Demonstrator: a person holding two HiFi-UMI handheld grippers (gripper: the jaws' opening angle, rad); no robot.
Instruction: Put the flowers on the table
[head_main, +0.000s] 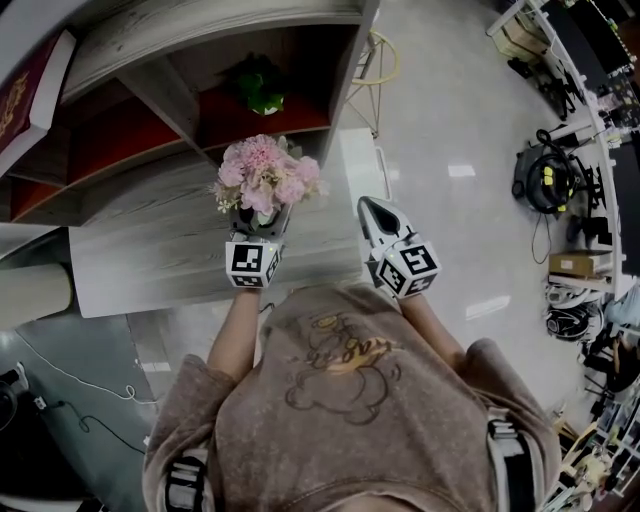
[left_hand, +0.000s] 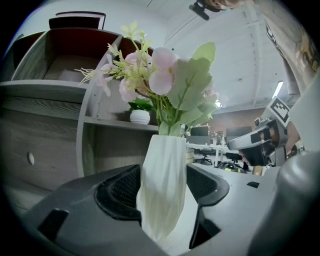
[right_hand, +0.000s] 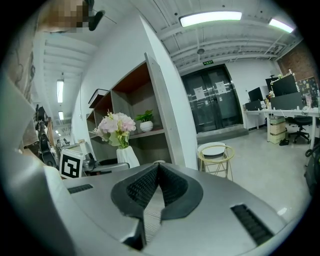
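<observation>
A bunch of pink flowers (head_main: 266, 174) stands in a white ribbed vase (left_hand: 161, 180). My left gripper (head_main: 255, 225) is shut on the vase and holds it upright above the pale wood table (head_main: 150, 250), in front of the shelf unit. The blossoms (left_hand: 152, 67) and green leaves rise above the jaws in the left gripper view. My right gripper (head_main: 376, 214) is shut on nothing and hovers near the table's right end. In the right gripper view the flowers (right_hand: 116, 124) and vase (right_hand: 127, 156) show to the left.
A wooden shelf unit (head_main: 180, 90) with red-backed compartments stands behind the table; a small green plant in a white pot (head_main: 262, 92) sits on one shelf. A round yellow-framed side table (head_main: 378, 60) stands on the shiny floor at the right. Equipment (head_main: 545, 175) lines the far right.
</observation>
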